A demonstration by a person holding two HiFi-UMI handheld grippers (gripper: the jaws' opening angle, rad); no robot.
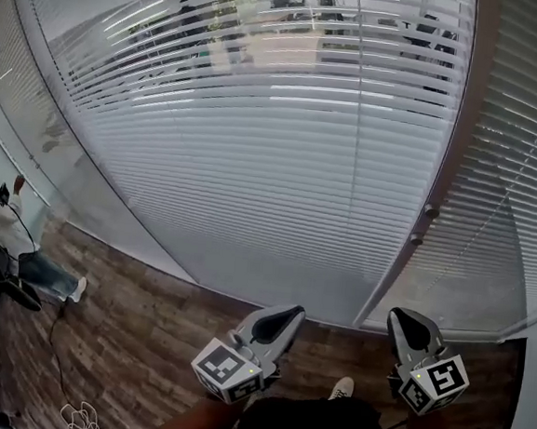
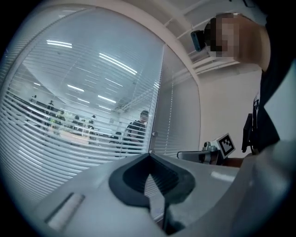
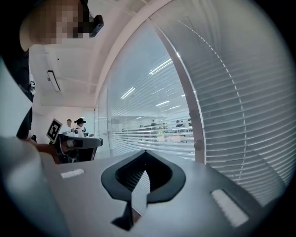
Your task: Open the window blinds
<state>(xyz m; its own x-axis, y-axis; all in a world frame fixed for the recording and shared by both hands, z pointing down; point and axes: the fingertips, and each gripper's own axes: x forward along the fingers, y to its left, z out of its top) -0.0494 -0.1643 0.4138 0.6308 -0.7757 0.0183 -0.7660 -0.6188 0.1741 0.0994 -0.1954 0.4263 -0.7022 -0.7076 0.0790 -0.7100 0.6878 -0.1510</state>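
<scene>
Right at the bottom of the head view, closest to you, one white shoe (image 1: pixel 341 388) stands on the brown wood-plank floor (image 1: pixel 129 309). Just above it you hold both grey two-jaw claws level, pointed at the window.

Your left gripper (image 1: pixel 288 311) sits at bottom centre, with its marker cube (image 1: pixel 227 369) at the near end. In the left gripper view its dark pads meet at the tips with nothing between them, so it is closed and empty. Your right gripper (image 1: pixel 405 316) sits to the right of it, well apart. The right gripper view shows its jaws pressed together the same way, also holding nothing. Neither tip touches the slats.

Beyond the tips, the white horizontal-slat window blinds (image 1: pixel 254 161) fill the middle and top of the frame, hanging down almost to the floor. Their lower slats read as one pale sheet. Toward the top, the gaps between slats let you see through to a lit room with dark figures.

Right of centre, a brown-grey vertical frame post (image 1: pixel 453 150) runs down the window. It carries two small round knobs (image 1: pixel 429 212), above your right claw. Past the post, a second panel of white slats (image 1: pixel 523 184) covers the right edge.

At the far left edge, a person in a white top with a dark backpack (image 1: pixel 1 232) stands by the glass wall, well away from you.
</scene>
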